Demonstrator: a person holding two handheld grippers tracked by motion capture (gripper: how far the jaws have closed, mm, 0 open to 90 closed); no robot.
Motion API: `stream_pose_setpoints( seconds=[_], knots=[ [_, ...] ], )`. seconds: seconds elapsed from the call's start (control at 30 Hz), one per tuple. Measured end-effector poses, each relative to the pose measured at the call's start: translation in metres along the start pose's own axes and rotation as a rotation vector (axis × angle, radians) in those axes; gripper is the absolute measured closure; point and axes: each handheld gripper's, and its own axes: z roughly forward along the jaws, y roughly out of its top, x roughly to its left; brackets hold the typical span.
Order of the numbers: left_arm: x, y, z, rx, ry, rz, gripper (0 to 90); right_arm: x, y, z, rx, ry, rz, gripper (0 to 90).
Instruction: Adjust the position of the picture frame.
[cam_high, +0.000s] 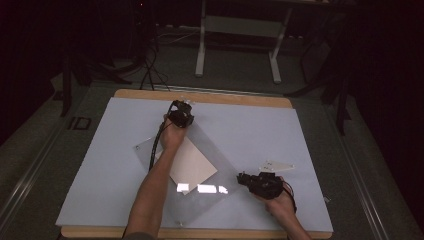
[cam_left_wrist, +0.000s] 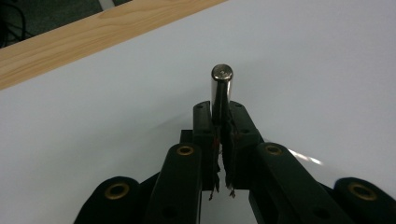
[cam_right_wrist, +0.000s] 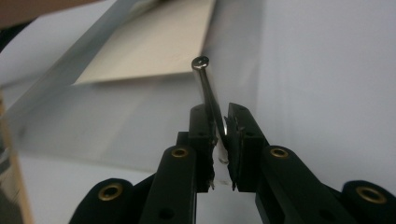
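Observation:
A clear plastic sheet (cam_high: 215, 165) lies as a diamond on the pale mat (cam_high: 110, 165), with a white paper (cam_high: 192, 165) at its middle. My left gripper (cam_high: 181, 111) is at the sheet's far corner, shut on a short shiny metal cylinder (cam_left_wrist: 221, 86) that stands out past its fingertips over the mat (cam_left_wrist: 303, 70). My right gripper (cam_high: 243, 179) is at the sheet's right corner and points left. It is shut on a thin metal pin (cam_right_wrist: 208, 88), tilted, above the sheet (cam_right_wrist: 93, 112) and close to the paper (cam_right_wrist: 154, 46).
The mat covers a wooden table whose edge (cam_high: 240, 98) runs along the far side and also appears as a wooden edge (cam_left_wrist: 70, 42) in the left gripper view. A white desk frame (cam_high: 239, 30) stands on the dark floor behind. Light glares on the sheet's near part (cam_high: 205, 188).

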Motion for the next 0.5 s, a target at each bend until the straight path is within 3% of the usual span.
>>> stream_pose_setpoints(
  seconds=[0.13, 0.33, 0.5],
  knots=[
    [0.012, 0.000, -0.009, 0.016, -0.027, -0.008, 84.7, -0.018, 0.010, -0.005, -0.014, -0.001, 0.049, 81.2],
    [0.033, -0.003, -0.030, -0.002, -0.094, -0.055, 85.3, -0.038, 0.029, -0.012, -0.060, -0.019, 0.066, 79.3],
    [0.044, -0.012, -0.046, -0.012, -0.108, -0.064, 85.2, -0.054, 0.047, -0.012, -0.079, -0.059, 0.064, 78.3]
  ],
)
